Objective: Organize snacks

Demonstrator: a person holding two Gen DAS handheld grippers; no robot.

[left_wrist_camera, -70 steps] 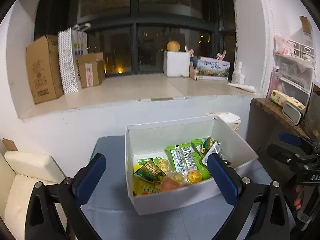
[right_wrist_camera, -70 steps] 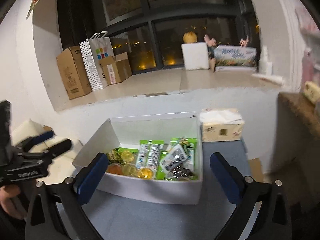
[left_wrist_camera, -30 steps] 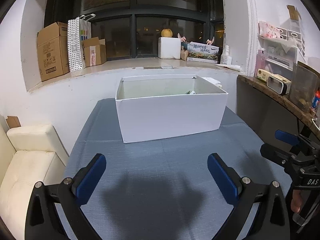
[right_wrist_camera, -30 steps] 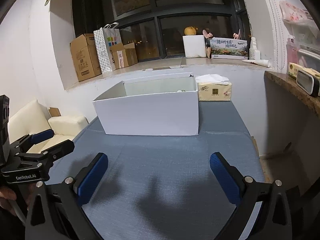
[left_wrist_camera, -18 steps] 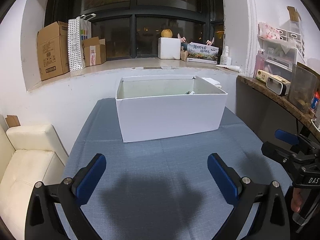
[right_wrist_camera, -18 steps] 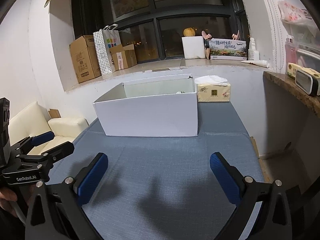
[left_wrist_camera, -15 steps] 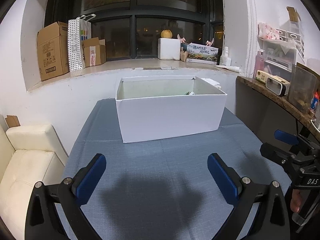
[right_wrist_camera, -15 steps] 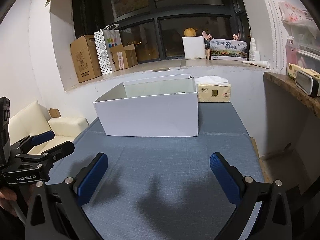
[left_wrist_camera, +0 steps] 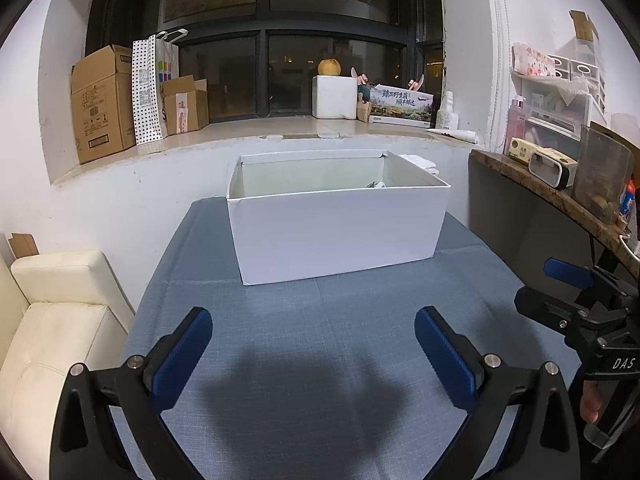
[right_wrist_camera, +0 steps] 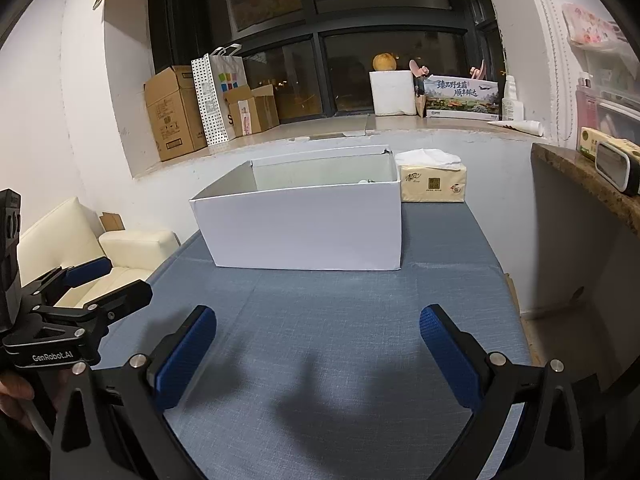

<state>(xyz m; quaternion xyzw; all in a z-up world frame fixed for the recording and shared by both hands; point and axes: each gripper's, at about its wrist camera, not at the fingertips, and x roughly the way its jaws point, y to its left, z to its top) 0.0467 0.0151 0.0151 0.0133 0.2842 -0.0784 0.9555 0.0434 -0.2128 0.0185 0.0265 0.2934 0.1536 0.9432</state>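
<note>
A white open box (left_wrist_camera: 336, 232) stands on the blue tablecloth (left_wrist_camera: 320, 340), also in the right wrist view (right_wrist_camera: 304, 232). Its front wall hides the snacks; only a small tip of a packet (left_wrist_camera: 375, 185) shows over the rim. My left gripper (left_wrist_camera: 314, 340) is open and empty, low over the cloth well in front of the box. My right gripper (right_wrist_camera: 318, 344) is open and empty, likewise in front of the box. Each gripper shows at the edge of the other's view: the right one (left_wrist_camera: 576, 292), the left one (right_wrist_camera: 92, 284).
A tissue pack (right_wrist_camera: 434, 184) lies right of the box at the wall. A cream sofa (left_wrist_camera: 48, 320) stands left of the table. A dark counter (left_wrist_camera: 552, 196) with items is on the right. Cardboard boxes (left_wrist_camera: 104, 104) and a bag sit on the window ledge.
Both grippers have dropped and pulled back from above the box to low over the cloth. In the last second they have hardly moved.
</note>
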